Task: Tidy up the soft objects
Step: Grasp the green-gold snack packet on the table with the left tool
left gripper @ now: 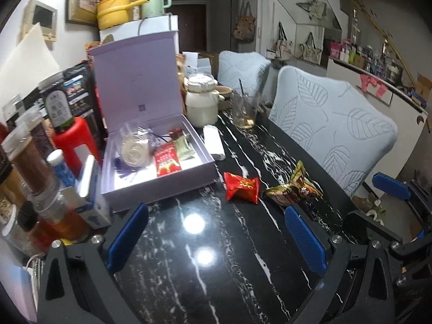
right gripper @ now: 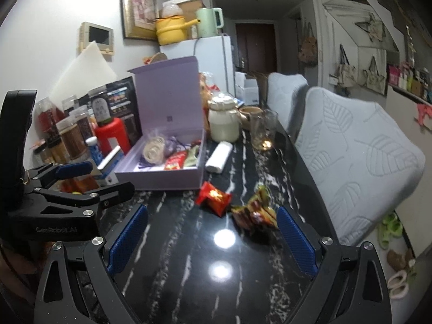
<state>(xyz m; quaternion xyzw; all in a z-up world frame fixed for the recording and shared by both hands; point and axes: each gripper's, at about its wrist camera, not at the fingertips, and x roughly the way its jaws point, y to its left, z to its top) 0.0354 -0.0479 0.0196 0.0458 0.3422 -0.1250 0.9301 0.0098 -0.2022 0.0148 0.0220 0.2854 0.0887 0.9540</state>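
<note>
— Beside the open lavender box (left gripper: pixel 151 186), why are the red snack packet (left gripper: pixel 241 186) and the brown one (left gripper: pixel 293 189) lying loose on the counter (left gripper: pixel 216 283)?
— They are waiting to be boxed; left tool (left gripper: pixel 216 235) and right tool (right gripper: pixel 213 235) are both hovering released, gripping nothing.

**Count of things in view**

One open lavender box (left gripper: pixel 162 183). Two wrapped snacks on the surface: one red packet (left gripper: pixel 241 186), one brown-gold packet (left gripper: pixel 293 189). Two leaf-patterned chairs (left gripper: pixel 332 127). One glass (left gripper: pixel 244 113), one cream jar (left gripper: pixel 202 102).
</note>
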